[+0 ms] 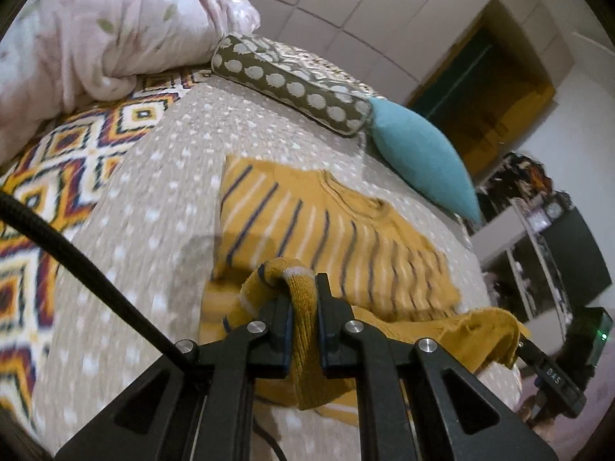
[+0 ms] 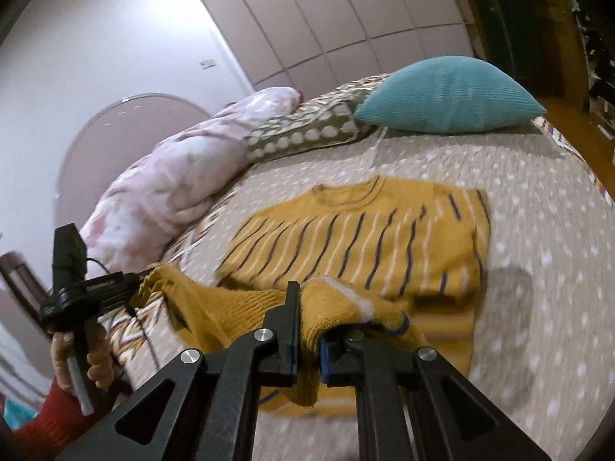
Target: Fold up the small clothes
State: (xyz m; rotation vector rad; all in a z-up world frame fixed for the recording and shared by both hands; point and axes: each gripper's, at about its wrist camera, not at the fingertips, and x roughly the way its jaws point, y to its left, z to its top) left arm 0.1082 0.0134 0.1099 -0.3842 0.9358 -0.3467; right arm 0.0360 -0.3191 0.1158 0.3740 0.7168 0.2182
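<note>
Two grippers hold the same sweater by its lower edge. The left gripper has its jaws closed narrow on a thick roll of the yellow knit, which stands up between the jaws and bends over their tips. The right gripper also clamps a bunch of the hem between its jaws; in the left view it shows at the far right, at the corner of the lifted cloth.

I judge the fold is about half done. Ahead of the jaws the sweater lies flat on the bed, with its collar on the far side, and its sides look already turned in, because the outline is a neat rectangle with no sleeve sticking out. What remains, I think, is to carry the lifted hem forward over the body to the collar, lay it down, and open both grippers. The hem is raised off the bed now, and the cloth between the two grippers hangs a little loose.

The sweater is mustard yellow knit with thin white and dark blue stripes across the chest. It looks soft and quite thick. A small part lies under the jaws, close to the bed edge. Both views are blurred.
</note>
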